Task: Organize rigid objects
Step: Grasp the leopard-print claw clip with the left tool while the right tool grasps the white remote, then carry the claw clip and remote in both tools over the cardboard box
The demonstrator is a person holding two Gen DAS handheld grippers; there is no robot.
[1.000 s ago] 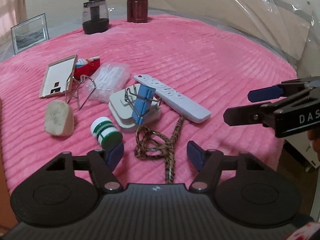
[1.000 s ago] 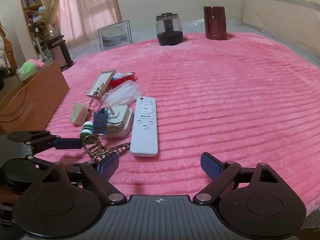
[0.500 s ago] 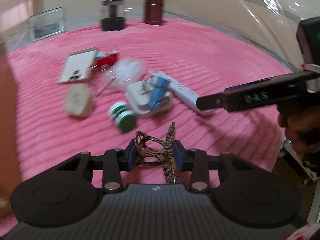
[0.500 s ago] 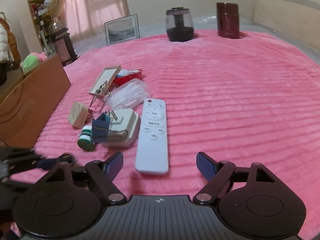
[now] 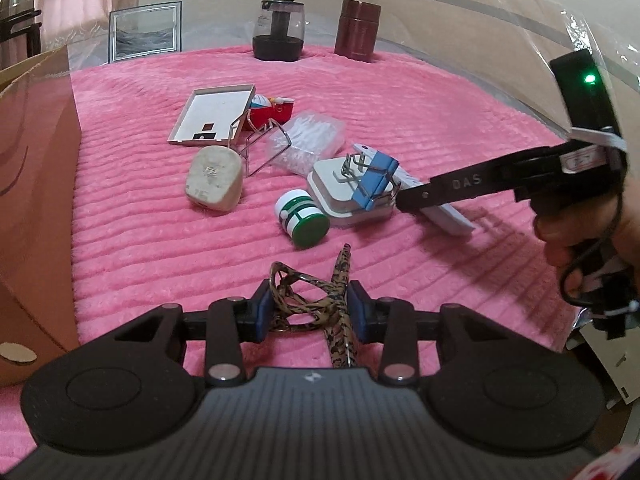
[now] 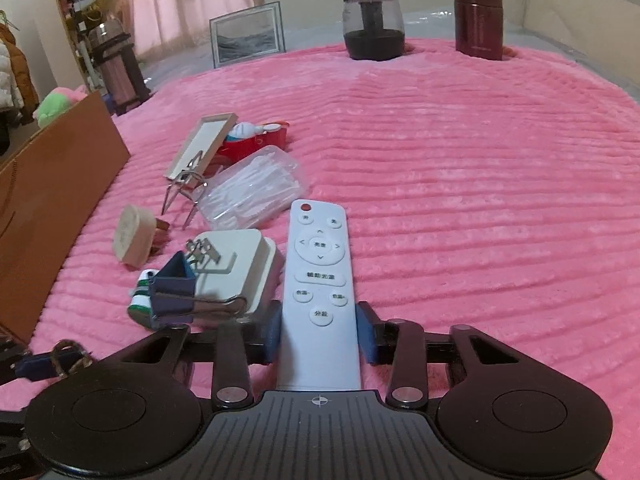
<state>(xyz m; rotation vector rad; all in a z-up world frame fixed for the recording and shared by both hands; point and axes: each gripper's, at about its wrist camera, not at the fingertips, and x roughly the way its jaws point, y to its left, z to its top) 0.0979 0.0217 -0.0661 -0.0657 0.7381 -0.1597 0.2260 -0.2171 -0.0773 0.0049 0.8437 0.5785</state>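
**A:** So, left wrist view: our left gripper (image 5: 310, 311) is clamped tight on the leopard-print cord (image 5: 320, 300) on the pink blanket (image 5: 400, 92). One green-capped bottle (image 5: 303, 219) sits just ahead.

**B:** Right wrist view: our right gripper (image 6: 319, 332) has both pads touching the one white remote (image 6: 320, 280). The white adapter (image 6: 236, 268) with one blue binder clip (image 6: 172, 290) crowds its left side.

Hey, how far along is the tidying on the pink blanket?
Nothing looks sorted yet. In hand: the left gripper is shut on the patterned cord; the right gripper has its fingers around the white remote. Left in the pile: binder clip, green-capped bottle, clear plastic box.
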